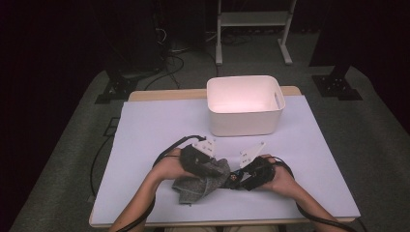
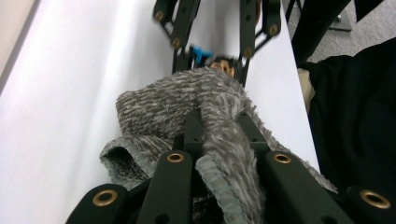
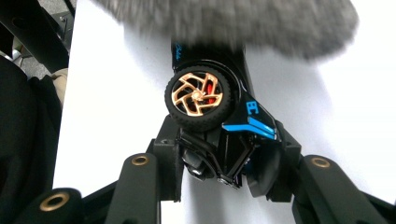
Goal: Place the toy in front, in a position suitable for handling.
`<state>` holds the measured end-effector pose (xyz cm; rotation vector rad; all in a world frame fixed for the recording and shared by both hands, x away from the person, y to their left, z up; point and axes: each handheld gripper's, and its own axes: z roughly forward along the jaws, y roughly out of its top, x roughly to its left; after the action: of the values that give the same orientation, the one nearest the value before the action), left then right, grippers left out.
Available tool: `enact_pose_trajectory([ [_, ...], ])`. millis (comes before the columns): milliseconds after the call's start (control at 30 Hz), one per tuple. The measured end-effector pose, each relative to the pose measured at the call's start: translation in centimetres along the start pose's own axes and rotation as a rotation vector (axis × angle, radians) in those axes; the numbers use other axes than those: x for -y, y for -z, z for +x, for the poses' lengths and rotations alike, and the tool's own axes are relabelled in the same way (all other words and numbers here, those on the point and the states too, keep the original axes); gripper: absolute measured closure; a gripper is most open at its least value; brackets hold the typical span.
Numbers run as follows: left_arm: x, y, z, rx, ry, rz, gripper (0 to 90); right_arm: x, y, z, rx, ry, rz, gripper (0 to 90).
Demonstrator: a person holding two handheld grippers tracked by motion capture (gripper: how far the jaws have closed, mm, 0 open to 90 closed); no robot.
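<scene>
in the high view, a person's two forearms come in from the bottom over a desk covered in a pale sheet, with a white bin standing at the far middle. the left tongs sit on a grey fuzzy cloth that lies crumpled near the front edge, and the right tongs point toward it from just beside, holding a small black toy car whose end touches the cloth. in the left gripper view, the left tongs are closed tight on a fold of the cloth, which rises as a ridge between the two black jaws and spreads out over the desk ahead; beyond it stand the jaws of the right tongs with a bit of blue and gold of the car between them. in the right gripper view, the right tongs are partly closed and clamp the body of the toy car, black with blue markings, its gold-spoked wheel turned to the camera; the car's far end runs under the blurred grey cloth at the top.
</scene>
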<state>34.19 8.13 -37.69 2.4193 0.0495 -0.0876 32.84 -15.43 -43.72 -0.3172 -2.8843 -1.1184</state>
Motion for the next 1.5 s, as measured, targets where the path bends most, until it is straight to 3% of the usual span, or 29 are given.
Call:
enact_pose_trajectory([
  [200,1.1,1.1,-0.1,-0.027,0.025,-0.002,78.2,-0.1,0.0,0.0,0.003,-0.002,0.002,56.2],
  [333,0.2,0.6,-0.1,-0.015,0.011,-0.003,78.2,-0.1,0.0,0.1,0.006,-0.003,0.003,56.2],
  [600,-3.0,-2.4,0.2,0.038,-0.05,0.016,78.2,0.0,-0.1,0.1,0.009,-0.003,-0.001,56.3],
  [933,-4.9,-4.1,0.4,0.052,-0.068,0.023,78.1,0.1,-0.1,0.1,0.006,-0.011,-0.01,56.1],
  [1133,-4.2,-3.3,0.7,0.04,-0.053,0.029,78.0,0.1,-0.1,0.1,0.006,-0.011,-0.011,56.2],
  [1500,-0.3,-0.2,0.8,-0.009,0.022,0.012,77.5,0.1,-0.1,0.1,0.009,-0.004,-0.008,56.2],
])
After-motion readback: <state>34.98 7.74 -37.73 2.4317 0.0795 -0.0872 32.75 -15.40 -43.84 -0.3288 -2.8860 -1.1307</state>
